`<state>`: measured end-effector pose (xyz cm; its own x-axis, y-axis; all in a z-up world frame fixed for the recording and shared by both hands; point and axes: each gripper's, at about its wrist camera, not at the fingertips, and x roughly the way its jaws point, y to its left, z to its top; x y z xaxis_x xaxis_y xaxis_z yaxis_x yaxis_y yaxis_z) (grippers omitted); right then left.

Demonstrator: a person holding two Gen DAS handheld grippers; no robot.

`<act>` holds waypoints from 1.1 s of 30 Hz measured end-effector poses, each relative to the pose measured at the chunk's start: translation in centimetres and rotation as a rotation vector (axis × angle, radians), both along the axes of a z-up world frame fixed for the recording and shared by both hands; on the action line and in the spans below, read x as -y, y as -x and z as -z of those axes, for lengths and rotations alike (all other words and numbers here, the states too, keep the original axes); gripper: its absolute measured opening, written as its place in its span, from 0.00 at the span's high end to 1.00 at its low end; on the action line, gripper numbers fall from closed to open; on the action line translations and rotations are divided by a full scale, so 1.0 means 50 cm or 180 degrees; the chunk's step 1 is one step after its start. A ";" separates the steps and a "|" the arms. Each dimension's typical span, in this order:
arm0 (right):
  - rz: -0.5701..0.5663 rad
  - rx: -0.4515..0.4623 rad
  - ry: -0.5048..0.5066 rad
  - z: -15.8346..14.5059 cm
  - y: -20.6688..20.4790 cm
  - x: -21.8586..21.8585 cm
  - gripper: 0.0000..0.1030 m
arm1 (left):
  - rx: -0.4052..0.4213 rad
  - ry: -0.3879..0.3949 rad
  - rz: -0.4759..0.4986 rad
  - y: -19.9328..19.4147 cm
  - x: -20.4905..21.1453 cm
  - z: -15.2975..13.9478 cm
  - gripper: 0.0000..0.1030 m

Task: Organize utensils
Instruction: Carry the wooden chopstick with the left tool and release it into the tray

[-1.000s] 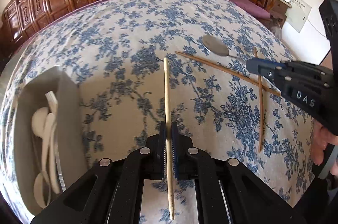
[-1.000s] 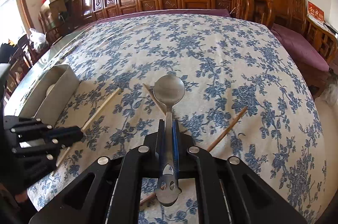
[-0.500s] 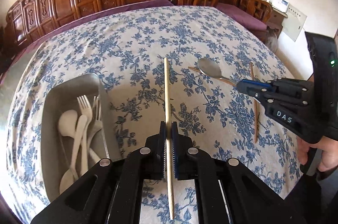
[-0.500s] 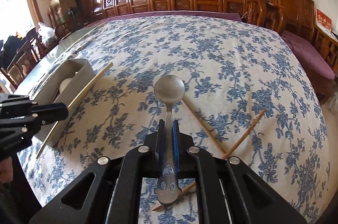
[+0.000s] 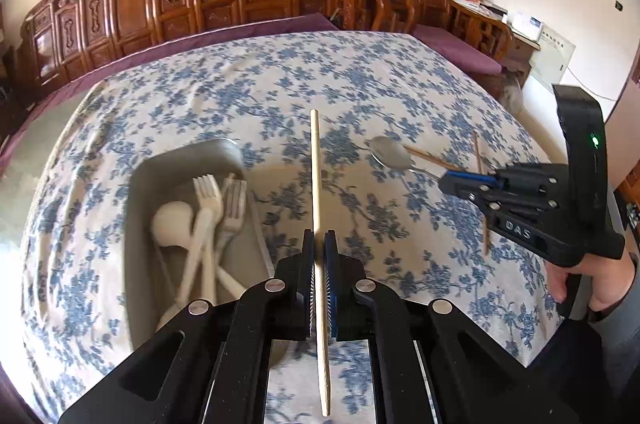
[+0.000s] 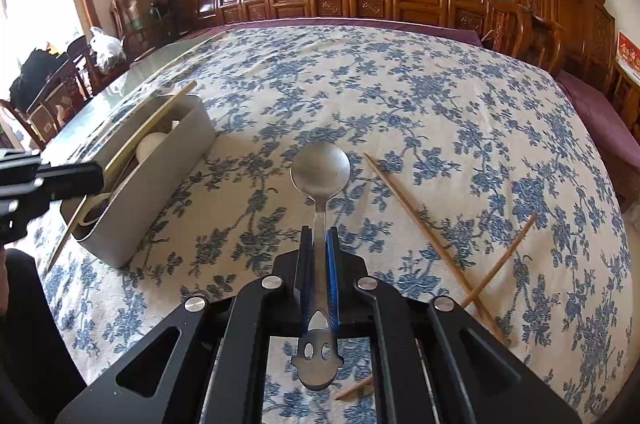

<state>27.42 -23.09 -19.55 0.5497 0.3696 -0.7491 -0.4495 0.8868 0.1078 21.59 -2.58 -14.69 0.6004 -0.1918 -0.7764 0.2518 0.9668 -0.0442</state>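
Change since a second ago: the grey bin [image 5: 188, 160], then only partly in frame at the left edge of the left wrist view, now lies almost wholly in view just left of the left gripper [image 5: 319, 244]; the right gripper [image 6: 319, 240] has shifted toward the bin too, and the crossed chopsticks [image 6: 432, 240] now lie to its right on the bench [image 6: 400, 96].

Left gripper: fingers pinching a pale chopstick [image 5: 316, 176], held clear above the cloth, its far tip beyond the bin's right wall, its near end sticking out behind the fingers.

Right gripper: fingers pinching the handle of a metal spoon [image 6: 320, 168], bowl forward and raised above the floral cloth, pierced handle end showing behind the fingers.

Container: grey bin, open top, standing on the bench. Contents: white plastic forks [image 5: 224, 200] and a white spoon [image 5: 172, 220], loosely piled.

Hard to read: the bin's near end is hidden behind the left gripper's body. In the right wrist view the bin's wall conceals most of its contents. One of the crossed chopsticks runs under the right gripper, cut from sight. A person's hand [image 5: 592, 284] shows only in part at the frame's edge.
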 end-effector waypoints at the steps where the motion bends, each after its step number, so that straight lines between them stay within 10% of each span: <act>1: -0.0016 0.0002 0.0004 0.000 0.002 -0.005 0.92 | 0.0009 -0.0004 -0.0020 -0.003 -0.009 -0.003 0.96; 33: -0.0089 -0.0023 0.0111 0.025 -0.008 -0.065 0.92 | -0.0234 -0.0074 -0.0418 -0.081 -0.181 0.092 0.96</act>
<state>27.79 -19.83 -20.82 0.5341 0.3584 -0.7657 -0.4735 0.8772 0.0803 25.66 6.46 -19.29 0.5605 -0.0968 -0.8225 0.1199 0.9922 -0.0350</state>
